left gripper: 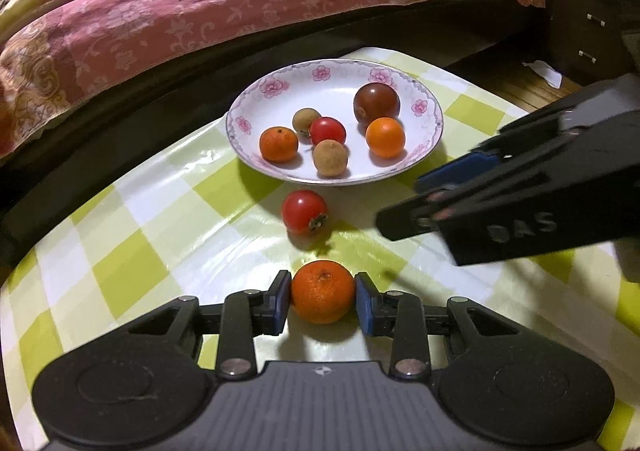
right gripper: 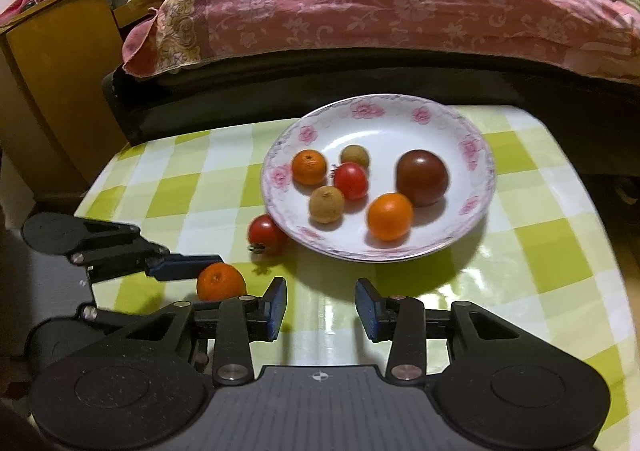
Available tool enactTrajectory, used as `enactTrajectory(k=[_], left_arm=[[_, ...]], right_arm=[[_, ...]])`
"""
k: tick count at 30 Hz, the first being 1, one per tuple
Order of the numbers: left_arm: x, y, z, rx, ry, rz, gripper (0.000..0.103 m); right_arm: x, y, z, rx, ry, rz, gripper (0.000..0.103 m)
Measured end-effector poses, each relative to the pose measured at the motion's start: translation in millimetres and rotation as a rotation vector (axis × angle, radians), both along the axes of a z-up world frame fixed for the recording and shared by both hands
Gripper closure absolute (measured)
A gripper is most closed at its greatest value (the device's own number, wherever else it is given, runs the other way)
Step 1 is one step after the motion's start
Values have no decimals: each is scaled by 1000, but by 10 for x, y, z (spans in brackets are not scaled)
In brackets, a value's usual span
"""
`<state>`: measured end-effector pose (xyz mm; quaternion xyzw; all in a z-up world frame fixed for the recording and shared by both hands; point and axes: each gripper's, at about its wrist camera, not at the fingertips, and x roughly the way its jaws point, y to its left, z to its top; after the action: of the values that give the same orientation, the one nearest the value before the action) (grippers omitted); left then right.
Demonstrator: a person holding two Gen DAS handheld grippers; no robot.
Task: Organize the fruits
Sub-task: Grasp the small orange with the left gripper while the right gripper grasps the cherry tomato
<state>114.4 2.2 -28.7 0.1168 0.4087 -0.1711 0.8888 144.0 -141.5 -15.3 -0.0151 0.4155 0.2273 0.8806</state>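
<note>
While six fruits sit in plate [left gripper: 430,139], left gripper [left gripper: 323,301] clamps mandarin [left gripper: 323,297]; tomato [left gripper: 304,211] remains on table; right gripper [right gripper: 321,309] spread, empty.

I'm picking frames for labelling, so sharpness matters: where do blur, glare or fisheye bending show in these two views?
Left wrist view: the right gripper is smeared by motion, the mandarin in the left gripper is sharp, and the bed edge bows. Right wrist view: the plate and its fruits are slightly soft, and glare streaks the checked tablecloth.
</note>
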Motion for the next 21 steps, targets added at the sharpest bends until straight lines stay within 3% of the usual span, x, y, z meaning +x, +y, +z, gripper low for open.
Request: enactTrajectory(k=[5, 10, 21], left_arm=[[-129, 88, 48, -6, -8, -8, 62], [-216, 190, 98, -29, -12, -2, 62], [-319, 367, 155, -76, -31, 13, 62]], right_arm=[[35, 147, -22, 25, 13, 0, 67], [75, 275, -86, 92, 68, -70, 67], [238, 592, -205, 65, 16, -221, 65]])
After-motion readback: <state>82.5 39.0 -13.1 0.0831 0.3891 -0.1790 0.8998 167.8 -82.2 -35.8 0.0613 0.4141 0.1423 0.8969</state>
